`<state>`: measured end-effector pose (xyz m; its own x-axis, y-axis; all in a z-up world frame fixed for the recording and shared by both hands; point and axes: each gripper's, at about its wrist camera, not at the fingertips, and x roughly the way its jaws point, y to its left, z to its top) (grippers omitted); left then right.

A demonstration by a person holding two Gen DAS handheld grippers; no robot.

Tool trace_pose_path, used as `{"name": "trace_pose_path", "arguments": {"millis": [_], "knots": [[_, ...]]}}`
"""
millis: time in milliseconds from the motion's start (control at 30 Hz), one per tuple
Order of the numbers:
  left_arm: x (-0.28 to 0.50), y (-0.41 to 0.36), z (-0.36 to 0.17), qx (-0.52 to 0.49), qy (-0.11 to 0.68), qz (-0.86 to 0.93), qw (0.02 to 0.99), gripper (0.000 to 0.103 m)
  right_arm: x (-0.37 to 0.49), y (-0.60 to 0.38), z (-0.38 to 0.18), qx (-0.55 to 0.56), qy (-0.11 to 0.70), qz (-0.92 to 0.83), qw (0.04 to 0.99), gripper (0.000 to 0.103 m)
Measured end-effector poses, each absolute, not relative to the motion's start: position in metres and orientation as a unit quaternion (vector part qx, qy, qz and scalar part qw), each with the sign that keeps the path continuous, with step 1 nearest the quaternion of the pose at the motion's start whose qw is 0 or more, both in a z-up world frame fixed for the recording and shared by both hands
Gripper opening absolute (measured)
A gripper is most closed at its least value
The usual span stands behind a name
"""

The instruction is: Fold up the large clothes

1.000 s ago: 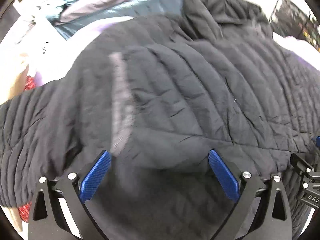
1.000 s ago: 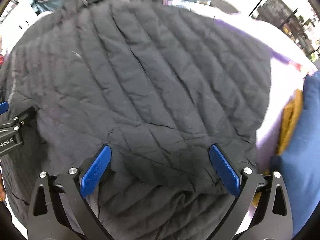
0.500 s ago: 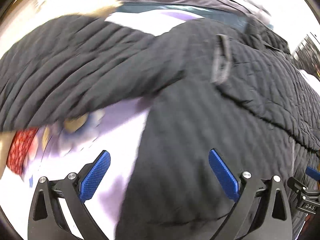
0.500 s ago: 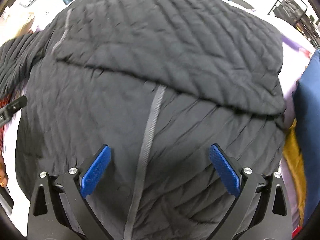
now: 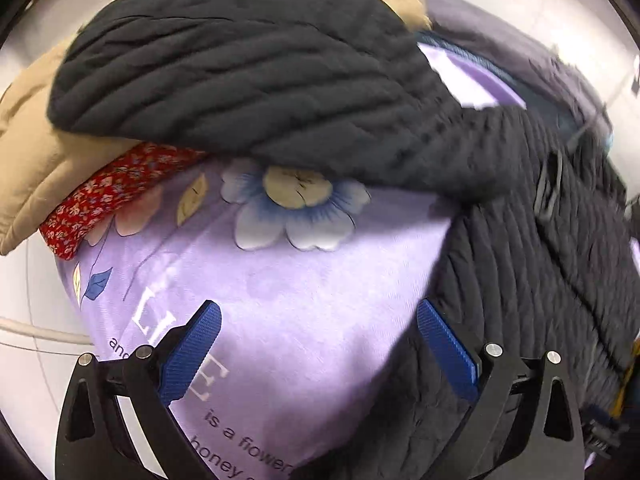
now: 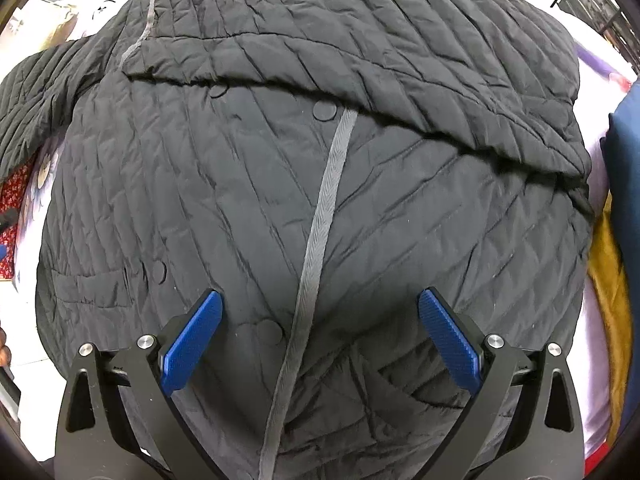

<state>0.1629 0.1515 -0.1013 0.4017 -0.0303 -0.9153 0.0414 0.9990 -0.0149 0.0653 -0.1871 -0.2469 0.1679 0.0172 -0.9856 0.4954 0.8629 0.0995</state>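
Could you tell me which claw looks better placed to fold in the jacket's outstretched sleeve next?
Probably the left claw: open, over the purple blanket, facing the black jacket's sleeve. The right claw, also open, hangs over the jacket's body.

One black quilted jacket (image 6: 360, 168); two grippers: left gripper (image 5: 320, 344), right gripper (image 6: 320, 340); one purple floral blanket (image 5: 280, 300); one tan garment (image 5: 36, 152).

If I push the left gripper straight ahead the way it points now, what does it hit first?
Most likely the lilac flower-print sheet: the open left gripper has only that fabric between its blue fingers. The black quilted jacket's sleeve lies farther on, its body just to the right. Depth is uncertain.
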Motion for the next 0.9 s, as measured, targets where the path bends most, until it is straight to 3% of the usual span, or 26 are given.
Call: {"name": "trace_pose_path", "arguments": {"millis": [267,467,567,700,900], "knots": [[0.193,0.197,-0.043,-0.080,0.451,0.017,0.889,0.096,0.069,-0.180,-0.244,0.191,0.626,-0.157,0.740,0.097],[0.228,0.217,-0.041,-0.132,0.437,0.037,0.889,0.094,0.074,-0.174,-0.248,0.189,0.627,-0.160,0.738,0.097],[0.237,0.218,-0.043,-0.139,0.438,0.038,0.887,0.084,0.071,-0.181,-0.245,0.186,0.626,-0.160,0.740,0.097],[0.243,0.212,-0.043,-0.128,0.440,0.036,0.888,0.059,0.065,-0.186,-0.242,0.187,0.624,-0.166,0.740,0.097],[0.234,0.206,-0.026,-0.126,0.420,0.012,0.899,0.033,0.062,-0.200,-0.236,0.193,0.617,-0.171,0.744,0.097]]}}
